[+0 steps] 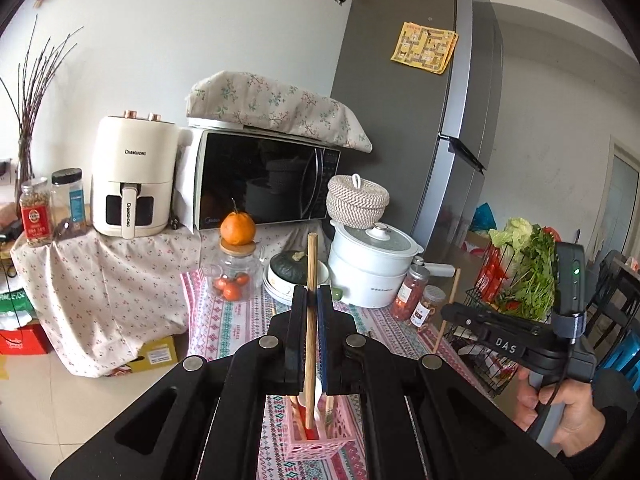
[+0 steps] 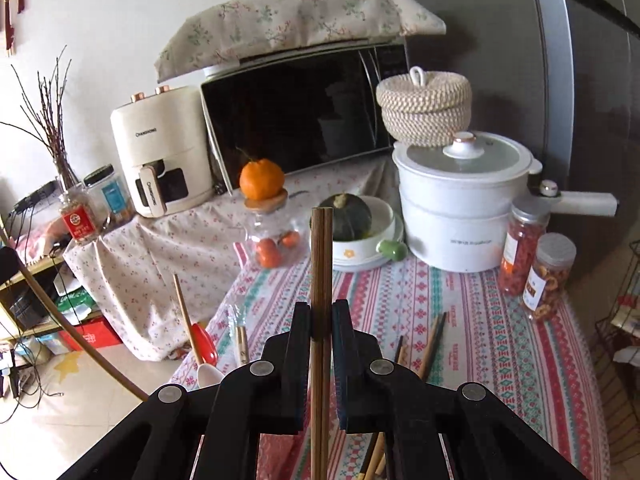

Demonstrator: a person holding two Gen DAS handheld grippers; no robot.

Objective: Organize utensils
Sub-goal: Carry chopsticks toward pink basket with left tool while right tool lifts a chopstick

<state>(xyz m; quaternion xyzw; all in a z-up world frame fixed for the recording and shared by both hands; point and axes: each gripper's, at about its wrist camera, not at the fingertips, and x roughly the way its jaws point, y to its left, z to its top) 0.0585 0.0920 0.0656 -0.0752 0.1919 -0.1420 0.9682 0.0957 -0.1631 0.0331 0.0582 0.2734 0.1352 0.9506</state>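
Clamping mid-shaft, the left gripper (image 1: 313,295) is holding a pale chopstick (image 1: 311,280) upright over the pink basket (image 1: 316,438) at lower centre, while the right gripper (image 2: 321,312) is pinching a darker chopstick pair (image 2: 321,256) at centre frame; both look light, stiff and smooth, so likely prone to slipping.

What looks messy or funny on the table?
Loose chopsticks lie scattered on the patterned tablecloth instead of standing in the pink basket. A red spoon hangs near the table's edge. An orange is balanced on a glass jar's lid. Both tongs grip chopsticks upright.
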